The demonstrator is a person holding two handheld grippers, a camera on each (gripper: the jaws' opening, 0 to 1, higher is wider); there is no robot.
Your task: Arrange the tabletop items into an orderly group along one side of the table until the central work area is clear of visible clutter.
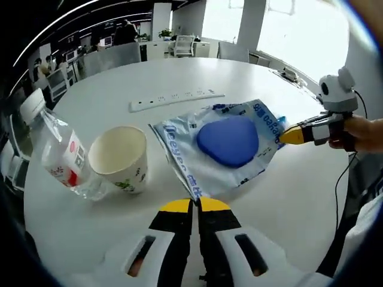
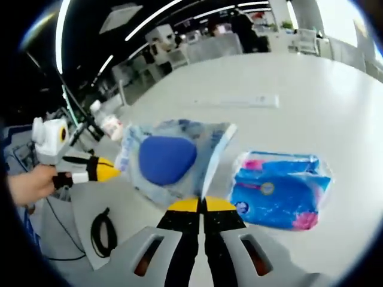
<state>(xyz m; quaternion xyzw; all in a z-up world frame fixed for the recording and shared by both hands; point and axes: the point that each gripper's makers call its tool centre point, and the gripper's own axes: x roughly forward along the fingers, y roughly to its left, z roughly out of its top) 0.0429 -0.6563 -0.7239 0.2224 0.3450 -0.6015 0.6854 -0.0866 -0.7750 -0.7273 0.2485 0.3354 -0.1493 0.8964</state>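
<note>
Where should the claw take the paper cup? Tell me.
Grip the paper cup by its rim, coming from above: it stands upright with its mouth open. The plastic bottle lies close on one side, so close the claw across the free side, nearer the blue bag.

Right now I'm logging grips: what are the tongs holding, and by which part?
Both hold the clear bag with the blue item: left tongs pinch its near edge, right tongs its opposite edge.
</note>
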